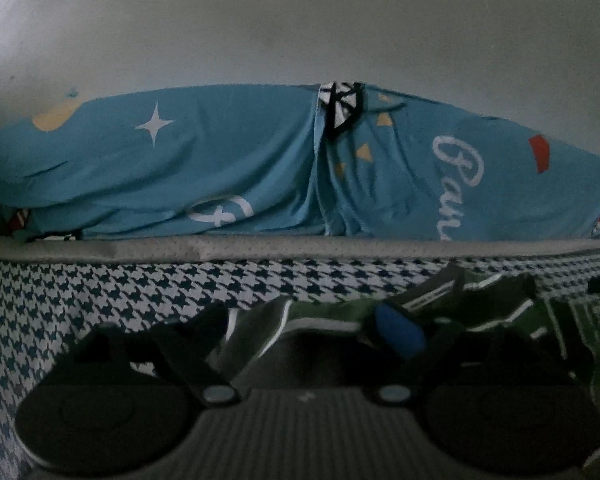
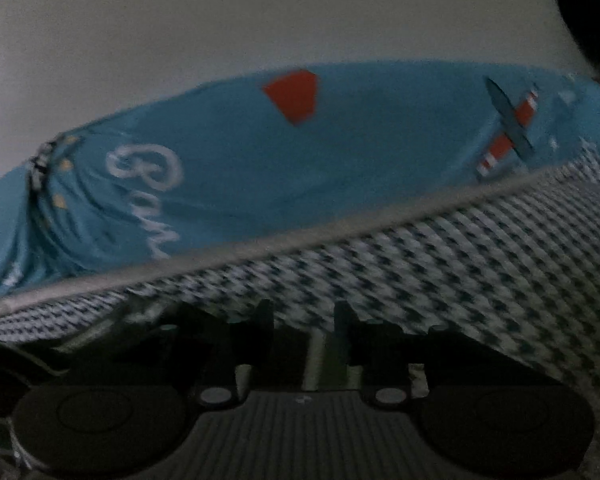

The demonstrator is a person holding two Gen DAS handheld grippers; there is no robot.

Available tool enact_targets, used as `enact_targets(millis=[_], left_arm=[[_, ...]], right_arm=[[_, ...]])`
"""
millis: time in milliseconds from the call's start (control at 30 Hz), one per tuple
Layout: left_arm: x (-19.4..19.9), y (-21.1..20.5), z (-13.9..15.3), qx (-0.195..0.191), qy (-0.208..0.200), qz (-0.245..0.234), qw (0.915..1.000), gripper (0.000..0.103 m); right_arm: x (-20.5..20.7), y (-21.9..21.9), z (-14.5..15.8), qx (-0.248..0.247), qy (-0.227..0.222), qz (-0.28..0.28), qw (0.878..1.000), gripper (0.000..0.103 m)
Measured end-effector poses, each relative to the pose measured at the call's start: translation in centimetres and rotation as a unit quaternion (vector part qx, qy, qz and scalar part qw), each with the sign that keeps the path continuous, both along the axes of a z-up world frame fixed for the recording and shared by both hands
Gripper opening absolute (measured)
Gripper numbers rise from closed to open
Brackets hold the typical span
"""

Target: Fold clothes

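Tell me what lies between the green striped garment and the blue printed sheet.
In the left wrist view, houndstooth bedcover and a grey padded edge strip separate the green striped garment from the blue printed sheet.

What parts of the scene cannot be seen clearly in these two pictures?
- Green striped garment: left wrist view, dark, partly behind the left gripper; its shape and fold state are unclear.
- Right gripper: right wrist view, motion blur and darkness; whether cloth lies between the fingers is unclear.
- Blue printed sheet: its white word is cut off by the grey mattress edge.
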State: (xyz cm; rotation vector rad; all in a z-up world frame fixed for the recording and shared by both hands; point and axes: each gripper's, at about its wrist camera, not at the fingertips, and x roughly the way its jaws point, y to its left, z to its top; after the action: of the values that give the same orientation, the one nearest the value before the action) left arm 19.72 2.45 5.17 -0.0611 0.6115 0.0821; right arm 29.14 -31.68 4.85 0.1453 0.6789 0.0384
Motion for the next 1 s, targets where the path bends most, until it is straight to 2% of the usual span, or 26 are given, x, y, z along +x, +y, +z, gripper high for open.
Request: enact_targets(millis=[167,400,533,600,667,767,867,1000], left_arm=[[-1.1,-0.3,0.9,0.015,-0.012,-0.003,0.9998,0.089],[-1.8,0.7,1.6,0.020,-0.008,0.007,0.9997,0.090],[-2.0,1.3,1.7,0.027,-0.005,0.016,0.9995,0.091],[-2.0,1.7,1.6,0.027,-0.002,0.024,0.9993,0.091],[-2.0,2.2,1.6,0.022,0.003,0.033,0.9992,0.091],[-1.9,3.0,1.7,0.013,0.007,0.044,0.9989,0.094],[-1.9,4.0,1.8,0.009,0.011,0.061,0.9981,0.097],[-1.9,5.5,1.9,0.005,0.021,0.087,0.9960,0.097]], right_arm=[[-1.2,-1.6,-1.2,0.021,0.054,-0.009,0.998,0.034],[-2.4,-1.3,-2.5,0.019,0.088,-0.007,0.996,0.037],[-2.9,0.1,-2.8,-0.009,0.077,0.005,0.997,0.037],[-3.2,0.9,-2.9,-0.026,0.069,0.012,0.997,0.027],[-3.4,1.5,-2.9,-0.033,0.060,0.025,0.997,0.010],[-3.6,2.0,-2.7,-0.032,0.051,0.028,0.998,0.007],[-4.2,1.7,-1.1,-0.057,0.014,-0.008,0.998,0.007],[-5.1,0.3,1.1,-0.093,-0.018,-0.091,0.991,0.007]])
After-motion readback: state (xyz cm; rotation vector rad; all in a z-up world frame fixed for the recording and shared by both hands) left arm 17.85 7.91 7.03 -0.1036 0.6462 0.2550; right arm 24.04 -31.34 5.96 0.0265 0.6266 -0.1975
